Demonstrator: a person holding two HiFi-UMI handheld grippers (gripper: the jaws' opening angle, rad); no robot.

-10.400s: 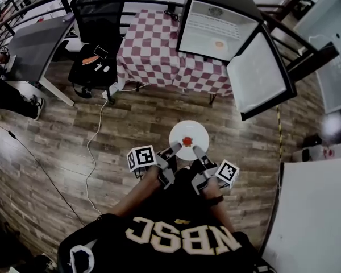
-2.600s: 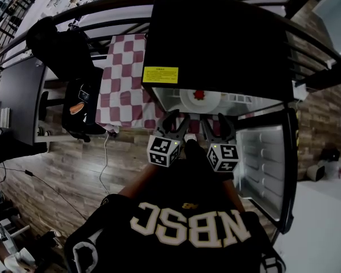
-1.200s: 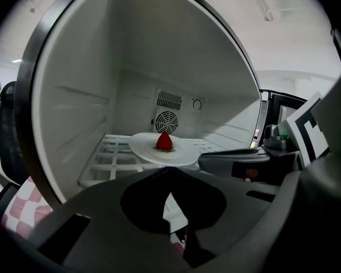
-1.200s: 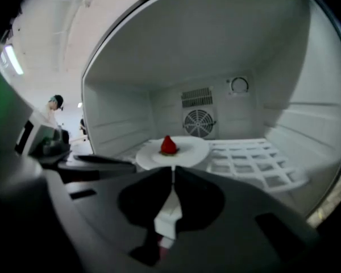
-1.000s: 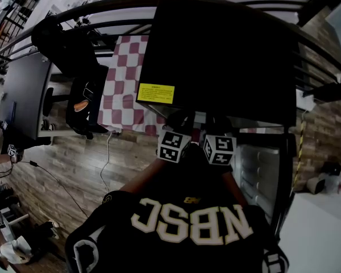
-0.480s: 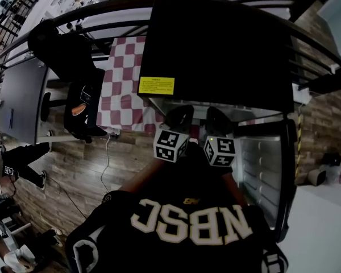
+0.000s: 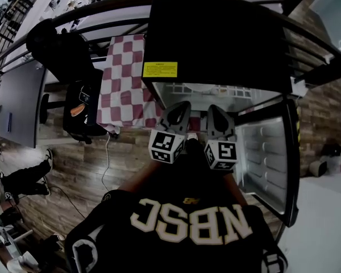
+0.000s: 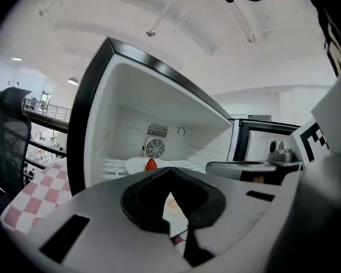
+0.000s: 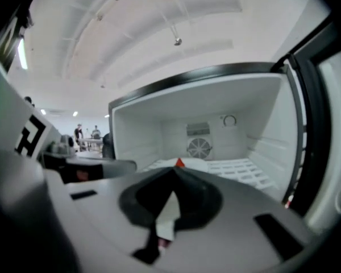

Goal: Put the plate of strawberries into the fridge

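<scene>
Some secs ago, carried the plate over open floor, clamped from both sides, w/ the fridge (image 7: 216, 36) still well ahead. Now find the plate (image 8: 135, 165) set on the white wire shelf (image 8: 115, 167) inside, well back toward the rear fan (image 8: 154, 148), w/ one strawberry (image 8: 151, 164) upright on it. Same story in the right gripper view. Can't pick the plate out in the head view, prob. hidden behind the marker cubes & jaws. Approx a sec ago, reached deep into the compartment; since then, pulled both back to the fridge mouth. Reads as release done & placement basically complete, judging by how things lie. Leaves only the door (image 7: 262, 158), swung wide open on the right. Shutting it isn't named in the task but seems the sensible next move. As for the left hand-held gripper (image 7: 181, 108): jaws fully together, tips meeting, nothing pinched between, touching nothing visible, plate well beyond the tips. Same for the right hand-held gripper (image 7: 217, 111): closed tight, empty, aimed into the compartment, well apart from plate & shelf. Held side by side, near each other, w/ a gap showing between them in the head view.
</scene>
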